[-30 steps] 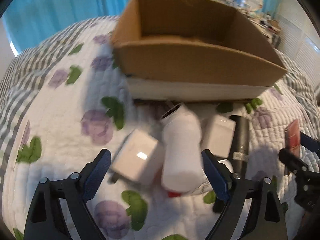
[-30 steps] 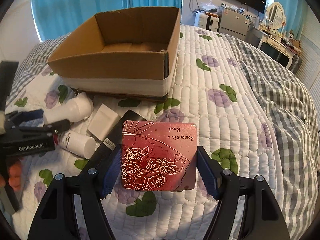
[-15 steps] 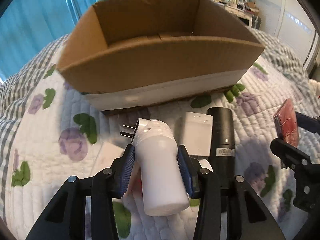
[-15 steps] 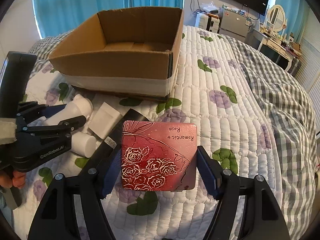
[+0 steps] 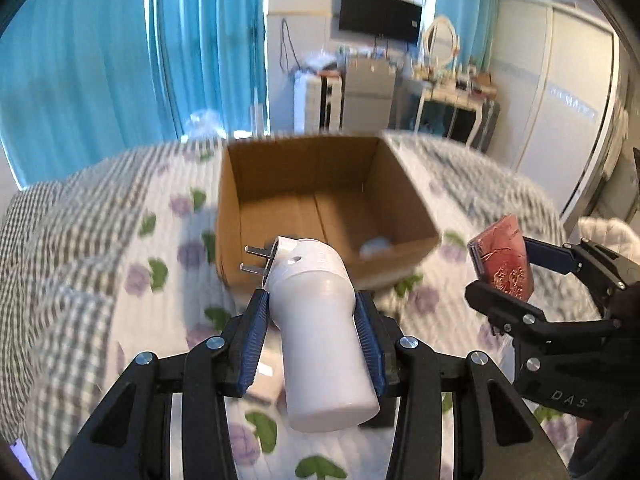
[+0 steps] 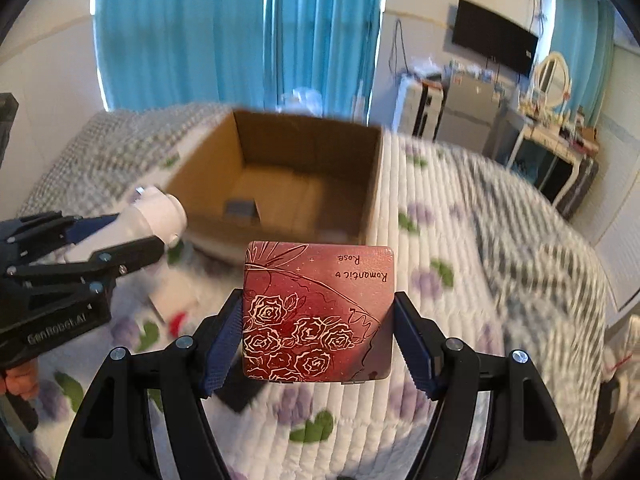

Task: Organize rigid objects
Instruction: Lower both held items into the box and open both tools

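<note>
left hand-held gripper: clamped on the white plug adapter, lifted over the bed; smooth, hard plastic, probably light, so grab the barrel, not the prongs
right hand-held gripper: squeezing the red tin by its side edges; stiff, slick
cardboard box: open, just ahead
</note>
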The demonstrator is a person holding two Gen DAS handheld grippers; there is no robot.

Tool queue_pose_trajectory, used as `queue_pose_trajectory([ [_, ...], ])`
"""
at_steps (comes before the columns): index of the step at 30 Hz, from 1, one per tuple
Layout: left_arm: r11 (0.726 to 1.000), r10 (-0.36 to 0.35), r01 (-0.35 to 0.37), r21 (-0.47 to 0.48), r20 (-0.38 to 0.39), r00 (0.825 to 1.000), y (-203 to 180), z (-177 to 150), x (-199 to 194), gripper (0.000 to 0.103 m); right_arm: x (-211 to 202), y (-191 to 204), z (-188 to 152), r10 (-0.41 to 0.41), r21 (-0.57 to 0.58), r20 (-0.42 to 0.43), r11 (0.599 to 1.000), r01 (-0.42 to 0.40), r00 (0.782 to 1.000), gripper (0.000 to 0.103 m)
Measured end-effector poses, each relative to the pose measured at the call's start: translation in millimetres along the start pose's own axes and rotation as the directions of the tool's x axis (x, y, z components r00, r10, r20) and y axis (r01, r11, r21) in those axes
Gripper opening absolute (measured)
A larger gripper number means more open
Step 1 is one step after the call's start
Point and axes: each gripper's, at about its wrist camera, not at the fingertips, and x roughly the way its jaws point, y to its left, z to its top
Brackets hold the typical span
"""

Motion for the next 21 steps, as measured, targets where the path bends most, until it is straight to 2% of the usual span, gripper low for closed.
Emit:
queue_pose_trajectory([
  [7, 0.999, 0.026, -0.028, 0.027, 0.073, 0.997, 5, 58, 15, 0.044, -7, -1, 70, -0.017, -0.037, 0.093, 0.999, 0.02, 0.995, 0.071],
  [12, 0.999, 0.036, -0.035, -0.01, 0.064, 0.997, 17, 86, 65, 0.044, 21, -14, 101, -0.029, -0.028, 0.104, 0.999, 0.033, 0.994, 0.071],
  [16, 0.998, 0.048, -0.047, -0.03, 0.038, 0.998, 22, 93, 110, 0.044, 56, -25, 115, -0.02, -0.013, 0.084, 1.0, 0.021, 0.996, 0.071],
  [21, 0.996, 0.08, -0.08, -0.026, -0.001, 0.997, 17, 87, 154, 0.045, 99, -31, 118, -0.013, -0.037, 0.048, 0.999, 0.014, 0.999, 0.071],
])
